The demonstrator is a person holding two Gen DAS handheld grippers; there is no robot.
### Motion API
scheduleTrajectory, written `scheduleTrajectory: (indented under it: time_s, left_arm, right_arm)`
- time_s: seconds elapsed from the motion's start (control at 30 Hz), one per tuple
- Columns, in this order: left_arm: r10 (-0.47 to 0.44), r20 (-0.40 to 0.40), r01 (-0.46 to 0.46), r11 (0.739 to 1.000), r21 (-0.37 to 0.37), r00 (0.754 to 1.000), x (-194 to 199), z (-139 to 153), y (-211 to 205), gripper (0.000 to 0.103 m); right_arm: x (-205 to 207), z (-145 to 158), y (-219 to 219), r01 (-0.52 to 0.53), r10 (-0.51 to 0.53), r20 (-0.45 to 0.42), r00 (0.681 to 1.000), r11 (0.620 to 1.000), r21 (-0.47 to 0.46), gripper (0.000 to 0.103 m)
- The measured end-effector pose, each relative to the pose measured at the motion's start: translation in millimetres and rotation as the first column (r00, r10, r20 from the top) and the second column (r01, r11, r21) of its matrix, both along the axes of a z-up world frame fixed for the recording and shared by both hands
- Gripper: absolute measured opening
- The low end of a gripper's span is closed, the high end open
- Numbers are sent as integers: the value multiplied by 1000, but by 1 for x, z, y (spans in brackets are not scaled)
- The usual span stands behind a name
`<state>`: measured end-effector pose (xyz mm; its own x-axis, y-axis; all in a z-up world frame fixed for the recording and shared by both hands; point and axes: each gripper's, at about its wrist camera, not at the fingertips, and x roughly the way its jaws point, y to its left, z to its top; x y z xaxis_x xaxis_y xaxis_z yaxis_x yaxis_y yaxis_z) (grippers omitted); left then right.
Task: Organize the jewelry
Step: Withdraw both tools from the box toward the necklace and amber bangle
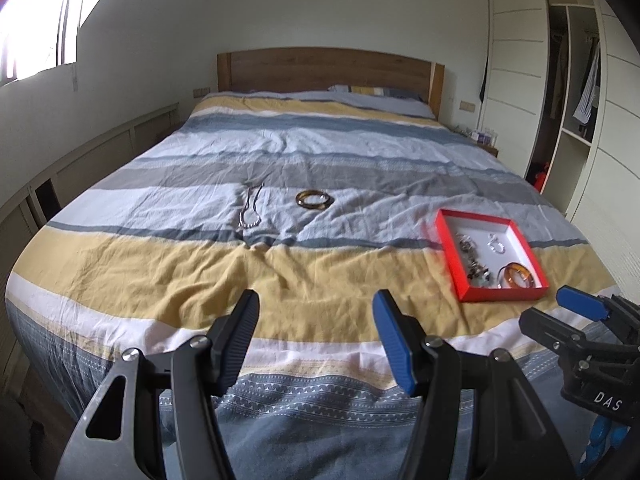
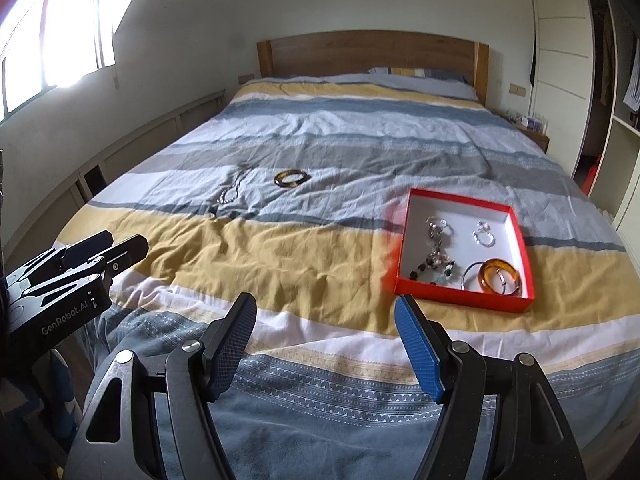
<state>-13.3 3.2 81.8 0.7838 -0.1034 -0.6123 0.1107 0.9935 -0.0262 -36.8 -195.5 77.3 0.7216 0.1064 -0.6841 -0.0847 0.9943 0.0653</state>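
1. Readable writing: in the right wrist view, "GenRobot.AI" is printed in white on the black body of the left gripper at the left edge. In the left wrist view, "DAS" is printed in white on the black body of the right gripper at the lower right.
2. The bed fills both frames. Its cover is wrinkled cloth in broad yellow, white, grey and blue stripes, with a small triangle pattern along the near edge. A plain wooden headboard stands at top centre.
3. The box is a shallow square, red outside and white inside, at right of centre on the yellow stripe. It holds a glossy amber bangle, thin silver rings, a small silver piece and a dark beaded tangle.
4. Loose on the cover, above centre of the frame: a bangle, a smooth brown-gold ring, and just left of it a necklace, a thin silver chain laid in a long loop. Both are well apart from the box.
5. Left gripper: its ribbed fingers, one black and one blue, stand wide apart with nothing between them. Necklace and bangle lie well above the fingertips in the frame, untouched.
6. Right gripper: its fingers stand wide apart and empty. The box is near, just above and right of the blue finger, not touching it.
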Motion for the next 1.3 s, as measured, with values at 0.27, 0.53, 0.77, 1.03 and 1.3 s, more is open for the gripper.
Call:
scheduleTrajectory:
  time_s: [0.27,0.53,0.77,1.03,1.3]
  left_arm:
    - [8,-68,-8,1000,12,998,23,-25,2,57]
    - [14,-126,-11,1000,23,992,41,-46,2,57]
    - [21,-165,-17,1000,27,986,56,-60,2,57]
    - [31,-215,-25,999,33,976,76,-79,9,57]
    - [71,-247,-69,997,17,966,122,-90,41,57]
  right_arm:
    - [22,-24,-4,4,-3,-67,998,1000,20,71]
    - [39,-41,-4,-4,6,-102,995,1000,16,71]
    - [53,-53,-1,-24,26,-133,991,1000,14,71]
    - [72,-70,5,-57,59,-169,984,998,16,71]
    - [110,-78,22,-132,132,-187,973,991,8,70]
